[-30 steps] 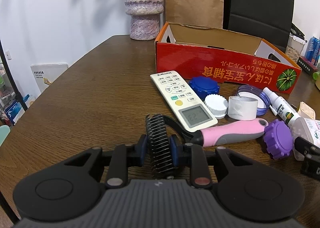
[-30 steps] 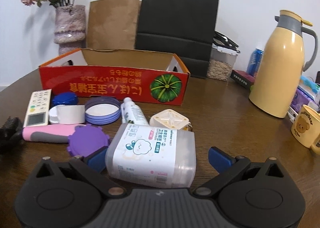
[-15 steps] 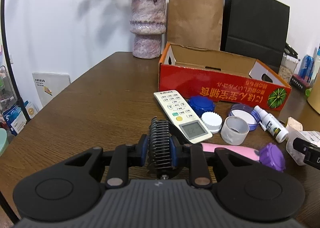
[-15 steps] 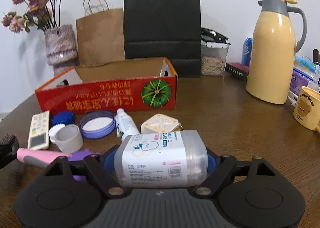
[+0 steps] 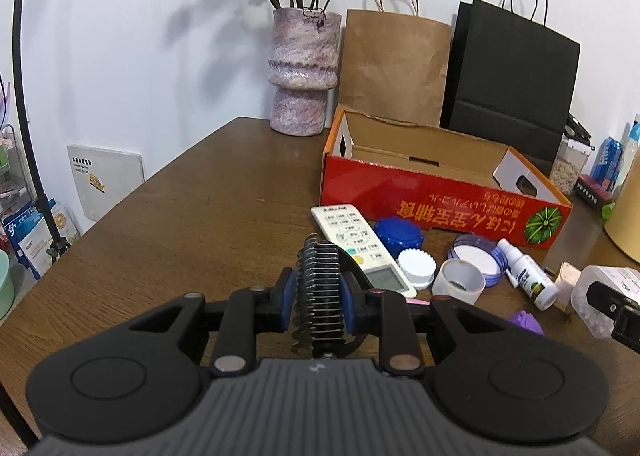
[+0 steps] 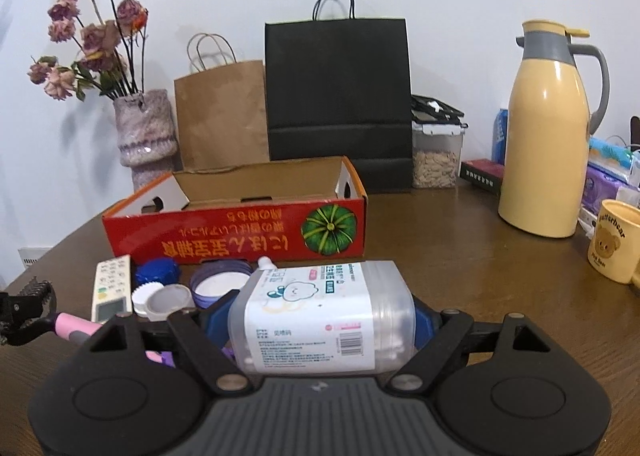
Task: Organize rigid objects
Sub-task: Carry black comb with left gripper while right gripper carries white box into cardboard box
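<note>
comb head clamped in left tongs; cotton-swab box in right tongs

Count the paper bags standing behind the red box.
2: a brown paper bag beside the vase, and a black paper bag on its other side. No others visible.

both grippers lifted brush, box.
</note>
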Tool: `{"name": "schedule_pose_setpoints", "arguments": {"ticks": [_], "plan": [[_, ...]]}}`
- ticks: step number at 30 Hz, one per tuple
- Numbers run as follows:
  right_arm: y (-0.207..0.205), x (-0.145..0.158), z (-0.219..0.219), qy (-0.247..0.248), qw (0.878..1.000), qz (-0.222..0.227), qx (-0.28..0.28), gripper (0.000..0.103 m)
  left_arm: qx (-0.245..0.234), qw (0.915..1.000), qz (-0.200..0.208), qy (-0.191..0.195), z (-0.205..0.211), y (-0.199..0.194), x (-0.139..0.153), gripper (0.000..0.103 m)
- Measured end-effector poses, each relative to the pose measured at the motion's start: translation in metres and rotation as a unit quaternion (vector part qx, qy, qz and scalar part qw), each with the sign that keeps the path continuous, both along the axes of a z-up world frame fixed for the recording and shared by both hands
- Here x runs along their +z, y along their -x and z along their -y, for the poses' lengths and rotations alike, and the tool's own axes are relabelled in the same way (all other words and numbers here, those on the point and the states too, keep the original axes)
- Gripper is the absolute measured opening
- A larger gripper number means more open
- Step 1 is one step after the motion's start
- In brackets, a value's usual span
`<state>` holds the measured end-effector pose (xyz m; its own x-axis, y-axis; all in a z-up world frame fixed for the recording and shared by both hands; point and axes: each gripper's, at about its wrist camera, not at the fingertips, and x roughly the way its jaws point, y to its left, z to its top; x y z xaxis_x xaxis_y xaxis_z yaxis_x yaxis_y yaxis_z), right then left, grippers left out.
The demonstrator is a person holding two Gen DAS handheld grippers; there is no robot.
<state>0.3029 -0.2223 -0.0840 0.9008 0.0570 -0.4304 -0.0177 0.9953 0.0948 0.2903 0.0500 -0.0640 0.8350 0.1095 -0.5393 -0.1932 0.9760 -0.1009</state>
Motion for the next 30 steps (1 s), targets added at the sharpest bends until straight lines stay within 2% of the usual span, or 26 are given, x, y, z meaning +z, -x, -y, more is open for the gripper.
{"name": "schedule_pose_setpoints", "arguments": {"ticks": [15,30], "plan": [[-0.005,0.021,-0.007,-0.001,0.999,0.029,0.014,0.082,0.006,0.9996,0.026,0.010,-0.001,-0.009,0.027,0.025],[-0.033,0.049,-0.013,-0.001,0.998,0.066,0.020,0.082,0.004,0.9984,0.049,0.028,0.008,-0.042,0.052,0.025]]}}
